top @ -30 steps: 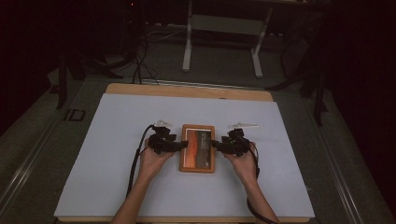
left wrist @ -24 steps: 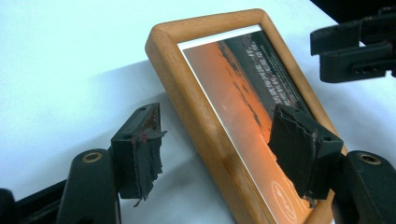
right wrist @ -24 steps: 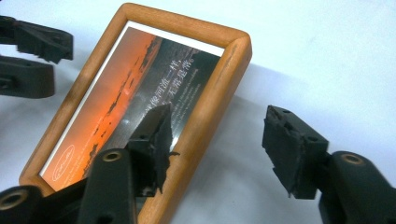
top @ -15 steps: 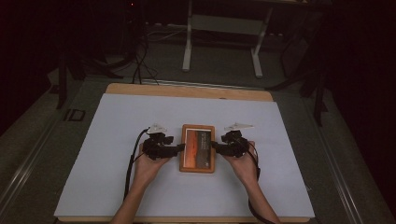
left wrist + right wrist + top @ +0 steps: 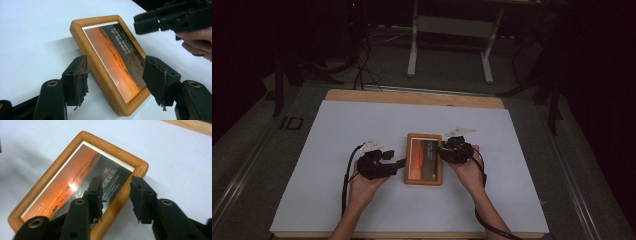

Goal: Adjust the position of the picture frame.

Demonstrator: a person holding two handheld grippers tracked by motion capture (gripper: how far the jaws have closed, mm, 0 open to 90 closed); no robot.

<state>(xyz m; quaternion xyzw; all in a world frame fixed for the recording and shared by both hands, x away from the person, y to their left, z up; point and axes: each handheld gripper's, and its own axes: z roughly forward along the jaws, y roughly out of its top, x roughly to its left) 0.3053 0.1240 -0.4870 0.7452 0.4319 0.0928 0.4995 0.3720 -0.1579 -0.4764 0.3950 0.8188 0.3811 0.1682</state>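
Note:
A wooden picture frame (image 5: 423, 159) holding an orange sunset print lies on the white table cover. My left gripper (image 5: 400, 163) is at the frame's left side, near its front corner. In the left gripper view it (image 5: 117, 82) stands open, with the frame's near corner (image 5: 120, 100) between the wide-spread jaws and touching neither. My right gripper (image 5: 443, 150) is at the frame's right edge. In the right gripper view it (image 5: 116, 195) is open and straddles the wooden rim (image 5: 120, 197), one jaw over the print and one outside the frame.
The white cover (image 5: 337, 135) spreads over the wooden table (image 5: 412, 96), with bare room all around the frame. Beyond the far edge are a stand's legs (image 5: 413, 50) and cables on a dark floor. A hand (image 5: 197, 45) holds the right gripper.
My left gripper has drawn back a little from the frame's left edge, toward the person and to the left. The right gripper and the frame have stayed where they were.

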